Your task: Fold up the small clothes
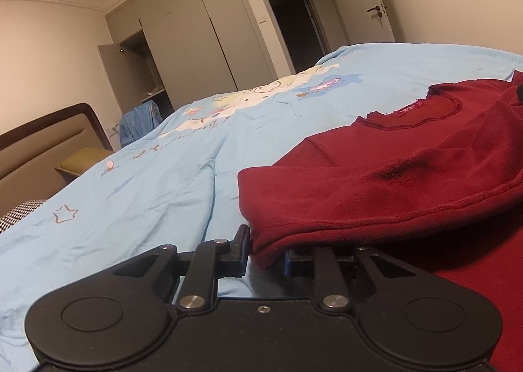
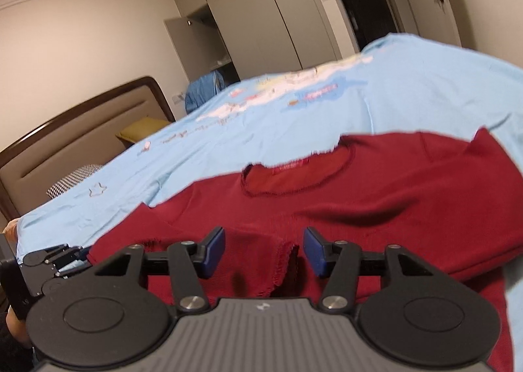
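A dark red sweater (image 1: 376, 182) lies on the light blue bed cover (image 1: 147, 192), neckline and label facing up, one part folded over its body. My left gripper (image 1: 264, 257) sits at the sweater's near left edge. Its fingers are close together with a thick fold of red cloth between them. In the right wrist view the sweater (image 2: 376, 202) fills the foreground. My right gripper (image 2: 264, 254) stands open over it, blue pads wide apart, with a frayed cuff edge (image 2: 287, 261) lying loose between them. The left gripper (image 2: 65, 257) shows at the sweater's left corner.
The bed cover (image 2: 228, 143) stretches far beyond the sweater. A brown headboard (image 1: 39, 143) and a checked pillow (image 1: 19, 215) are at the left. A wardrobe (image 1: 196, 39) with one open door, a blue garment (image 1: 140, 120) and a dark doorway (image 1: 294, 22) stand behind the bed.
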The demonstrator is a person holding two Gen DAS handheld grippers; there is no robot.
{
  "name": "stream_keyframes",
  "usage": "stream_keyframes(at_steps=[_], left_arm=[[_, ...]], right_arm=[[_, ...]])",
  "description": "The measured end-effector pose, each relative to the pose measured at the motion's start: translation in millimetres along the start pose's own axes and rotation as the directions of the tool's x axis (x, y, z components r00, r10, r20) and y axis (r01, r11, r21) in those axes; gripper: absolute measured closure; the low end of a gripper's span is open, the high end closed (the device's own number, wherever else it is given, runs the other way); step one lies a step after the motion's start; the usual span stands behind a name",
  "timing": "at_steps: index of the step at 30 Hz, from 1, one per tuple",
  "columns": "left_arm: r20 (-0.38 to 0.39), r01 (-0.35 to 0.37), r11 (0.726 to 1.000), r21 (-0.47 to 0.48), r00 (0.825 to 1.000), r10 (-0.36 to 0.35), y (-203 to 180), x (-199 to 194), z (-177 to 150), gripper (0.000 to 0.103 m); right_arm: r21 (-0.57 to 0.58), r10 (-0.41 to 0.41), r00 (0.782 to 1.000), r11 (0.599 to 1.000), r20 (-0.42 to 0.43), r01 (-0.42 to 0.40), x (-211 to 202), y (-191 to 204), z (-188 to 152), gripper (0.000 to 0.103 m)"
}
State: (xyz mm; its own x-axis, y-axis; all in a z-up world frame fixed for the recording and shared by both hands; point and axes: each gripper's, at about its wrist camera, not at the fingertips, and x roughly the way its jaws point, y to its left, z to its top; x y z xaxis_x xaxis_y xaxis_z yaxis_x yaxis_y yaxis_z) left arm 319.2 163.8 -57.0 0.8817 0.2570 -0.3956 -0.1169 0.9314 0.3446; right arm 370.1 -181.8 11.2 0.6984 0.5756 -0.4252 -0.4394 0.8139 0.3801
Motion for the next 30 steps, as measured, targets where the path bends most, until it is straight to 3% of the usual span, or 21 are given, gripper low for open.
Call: stream_keyframes(at_steps=[2,5,8,11,14,17,21,24,26,28,30], left_arm=[[0.003,0.004,1.000,-0.016,1.000,-0.004,2.4,-0.8,0.4,0.088],[0.022,-0.008,0.999,-0.043,1.000,0.009,5.7,-4.2,4.0,0.094],[0.031,-0.027,0.990,-0.140,0.999,0.031,15.8,-9.1,7.1,0.095],[-0.043,-0.006,0.973,-0.230,0.999,-0.004,21.3,-2.2,0.8,0.097],[-0.105,-0.010,0.976,-0.217,0.994,-0.014,13.2,7.4,-8.9,0.096],[-0.119,-0.015,0.975,-0.221,0.993,-0.012,13.0,7.6,-8.1,0.094],[-0.129,-0.002,0.978,-0.208,0.991,-0.026,15.3,4.3,-8.1,0.081],[-0.136,0.001,0.975,-0.223,0.990,-0.032,19.6,-4.5,-8.7,0.060],[-0.148,0.005,0.970,-0.241,0.988,-0.042,22.1,-11.9,-12.0,0.039],[-0.151,0.012,0.968,-0.250,0.987,-0.051,23.4,-22.1,-16.4,0.029],[-0.155,0.014,0.967,-0.254,0.986,-0.055,24.0,-33.8,-19.7,0.023]], right_arm=[[0.020,0.014,0.999,1.000,-0.039,-0.013,10.5,-1.7,-2.2,0.046],[-0.003,-0.002,0.998,1.000,-0.062,0.002,19.2,2.6,-4.4,0.100],[-0.102,-0.055,0.993,0.993,0.105,0.066,-5.4,13.4,1.2,0.100],[-0.183,-0.076,0.977,0.976,0.201,0.114,-27.4,21.2,6.5,0.100],[-0.222,-0.098,0.985,0.967,0.140,0.128,-22.3,21.3,-0.3,0.100],[-0.222,-0.124,0.990,0.966,0.064,0.136,-12.3,15.2,-16.3,0.100],[-0.193,-0.132,0.991,0.972,0.025,0.134,-10.3,10.7,-32.2,0.100],[-0.216,-0.136,0.990,0.967,0.026,0.139,-14.4,13.6,-36.5,0.099],[-0.233,-0.142,0.990,0.962,0.024,0.144,-17.5,15.8,-38.6,0.097],[-0.239,-0.147,0.989,0.960,0.027,0.149,-22.3,16.2,-40.0,0.086],[-0.240,-0.146,0.989,0.959,0.036,0.150,-28.0,16.0,-40.9,0.058]])
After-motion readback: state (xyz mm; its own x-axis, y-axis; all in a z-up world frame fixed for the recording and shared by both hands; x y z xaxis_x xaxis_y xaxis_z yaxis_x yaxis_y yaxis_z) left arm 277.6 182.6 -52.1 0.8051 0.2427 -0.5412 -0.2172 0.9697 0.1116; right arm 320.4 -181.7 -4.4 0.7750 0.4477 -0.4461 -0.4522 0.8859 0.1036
